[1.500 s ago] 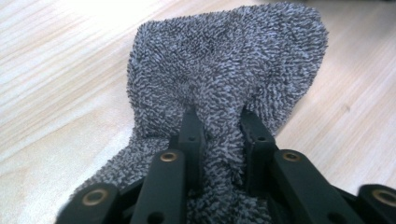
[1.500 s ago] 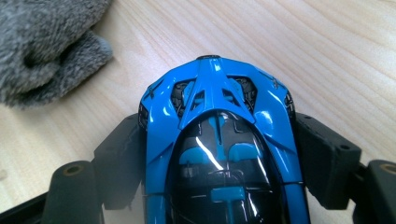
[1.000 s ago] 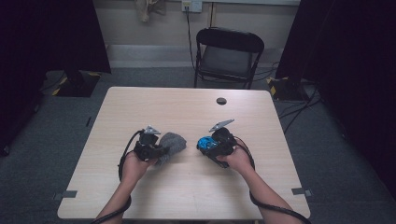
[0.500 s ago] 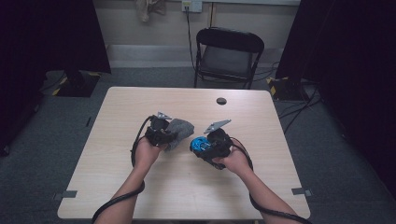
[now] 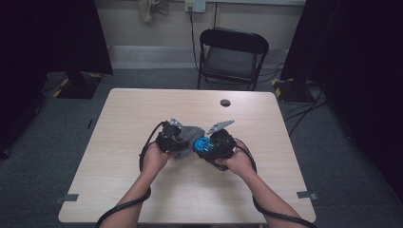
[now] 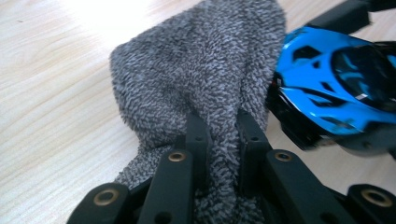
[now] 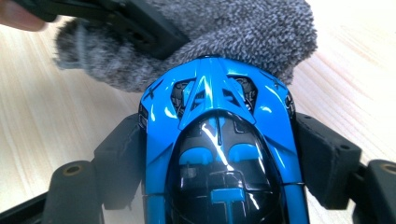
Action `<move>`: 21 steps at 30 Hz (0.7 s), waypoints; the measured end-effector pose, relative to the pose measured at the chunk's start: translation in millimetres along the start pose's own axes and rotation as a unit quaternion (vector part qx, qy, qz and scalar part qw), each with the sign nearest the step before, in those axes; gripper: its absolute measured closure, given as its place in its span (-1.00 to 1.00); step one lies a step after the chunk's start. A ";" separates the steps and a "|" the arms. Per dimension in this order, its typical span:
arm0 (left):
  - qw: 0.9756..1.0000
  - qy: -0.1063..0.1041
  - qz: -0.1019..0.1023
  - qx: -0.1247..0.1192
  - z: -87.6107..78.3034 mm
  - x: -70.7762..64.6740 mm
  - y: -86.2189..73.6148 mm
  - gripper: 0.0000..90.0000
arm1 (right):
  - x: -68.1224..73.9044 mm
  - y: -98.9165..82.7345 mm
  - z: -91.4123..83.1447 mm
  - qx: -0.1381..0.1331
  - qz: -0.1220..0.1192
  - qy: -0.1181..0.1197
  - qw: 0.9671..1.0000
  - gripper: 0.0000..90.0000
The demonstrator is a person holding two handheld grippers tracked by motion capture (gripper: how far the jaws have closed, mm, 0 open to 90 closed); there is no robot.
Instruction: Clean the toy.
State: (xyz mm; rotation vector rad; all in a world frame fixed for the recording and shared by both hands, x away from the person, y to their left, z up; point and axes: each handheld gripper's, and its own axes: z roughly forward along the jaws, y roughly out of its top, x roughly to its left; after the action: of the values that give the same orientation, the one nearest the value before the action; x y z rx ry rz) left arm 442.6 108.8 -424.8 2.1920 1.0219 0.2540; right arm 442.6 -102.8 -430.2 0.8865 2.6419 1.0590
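The blue toy car (image 7: 217, 144) is sitting clamped lengthwise in the right hand-held gripper (image 5: 214, 145) above the table (image 5: 119, 118), nose touching the grey cloth (image 6: 205, 74) that the left hand-held gripper (image 5: 173, 141) is pinching.

One grey cloth (image 6: 196, 79) and one blue toy car (image 7: 217, 154) were in hand. One table (image 5: 142, 114) stood there, with one chair (image 5: 231, 57) at twelve o'clock.

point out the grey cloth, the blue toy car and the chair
cloth (image 6: 201, 70), left gripper view, middle of the fuzzy grey fold.
toy car (image 7: 217, 140), right gripper view, blue roof by the dark windscreen.
chair (image 5: 231, 59), high view, the seat.
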 end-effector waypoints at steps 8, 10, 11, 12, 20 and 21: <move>1.000 -0.020 0.012 -0.001 -4.6 -5.4 -7.9 0.75 | -3.7 -3.5 4.3 0.008 0.006 -0.008 1.000 -0.45; 1.000 -0.022 0.017 0.002 -6.0 -6.5 -8.9 0.75 | -5.5 -4.0 4.9 0.010 0.008 -0.010 1.000 -0.45; 1.000 -0.023 0.016 0.000 -6.5 -7.4 -9.9 0.75 | -6.2 -4.1 4.8 0.010 0.011 -0.010 1.000 -0.45; 1.000 -0.025 0.018 0.000 -7.0 -7.5 -10.5 0.75 | -7.4 -4.3 4.7 0.011 0.012 -0.010 1.000 -0.45; 0.999 -0.041 0.017 -0.005 -9.6 -14.1 -17.9 0.75 | -12.2 -3.9 4.5 0.015 0.017 -0.020 1.000 -0.45; 0.999 -0.043 0.020 -0.005 -9.9 -15.2 -18.5 0.75 | -12.6 -3.8 4.5 0.015 0.018 -0.023 0.999 -0.45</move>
State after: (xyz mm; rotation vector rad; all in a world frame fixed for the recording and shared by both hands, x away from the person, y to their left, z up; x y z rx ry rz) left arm 416.9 111.0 -428.2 2.1970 0.9284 0.1809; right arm 452.6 -109.7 -436.9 0.9571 2.6203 0.9984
